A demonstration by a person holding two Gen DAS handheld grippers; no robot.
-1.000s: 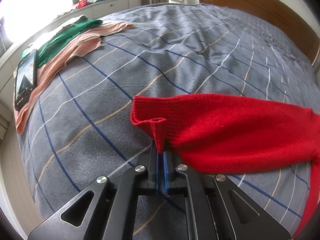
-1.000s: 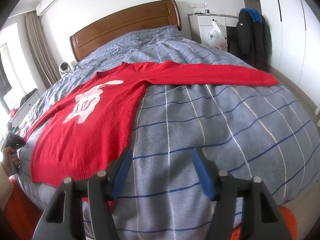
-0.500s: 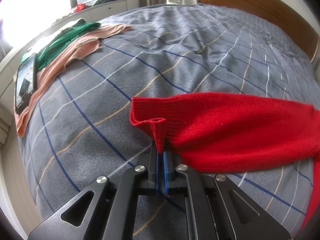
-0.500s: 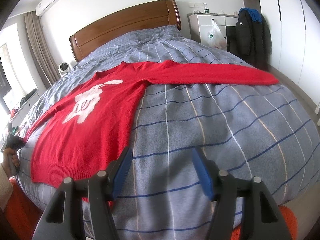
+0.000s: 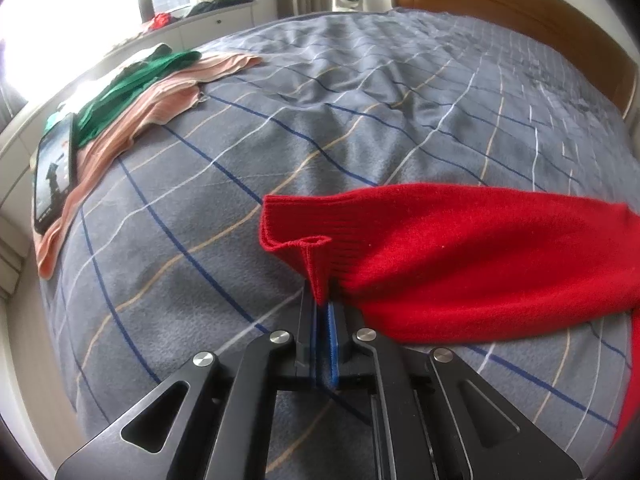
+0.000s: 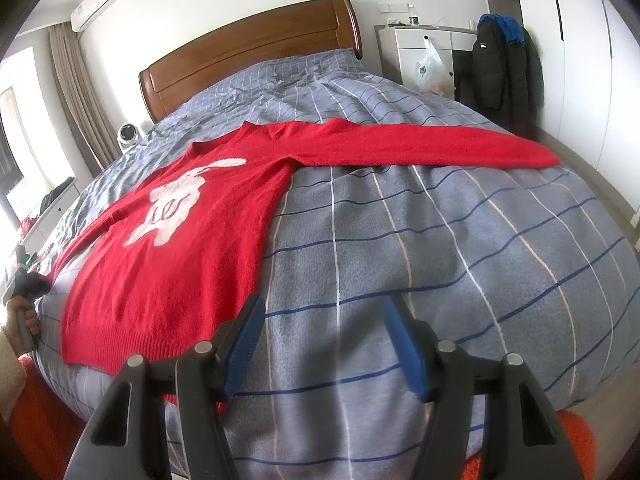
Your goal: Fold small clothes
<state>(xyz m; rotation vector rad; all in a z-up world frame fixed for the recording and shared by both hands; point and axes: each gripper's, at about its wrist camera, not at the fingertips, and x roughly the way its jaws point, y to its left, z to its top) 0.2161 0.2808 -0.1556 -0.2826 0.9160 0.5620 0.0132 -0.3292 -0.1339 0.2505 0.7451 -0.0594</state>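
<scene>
A red sweater (image 6: 180,248) with a white figure on its chest lies flat and face up on the bed, both sleeves spread out. In the left wrist view one red sleeve (image 5: 460,264) runs in from the right. My left gripper (image 5: 322,304) is shut on a pinch of its ribbed cuff, which stands up as a small fold at the fingertips. The same gripper (image 6: 24,280) shows at the far left of the right wrist view, held by a hand. My right gripper (image 6: 324,320) hovers open over the bedcover just right of the sweater's hem, with nothing between its blue pads.
The grey checked bedcover (image 5: 200,200) spans the whole bed. A phone (image 5: 54,176) lies on a pink garment (image 5: 160,100) with a green one (image 5: 132,84) at the bed's left edge. Wooden headboard (image 6: 248,52), black jacket (image 6: 500,68), white fan (image 6: 129,134) and orange rug (image 6: 40,432) surround the bed.
</scene>
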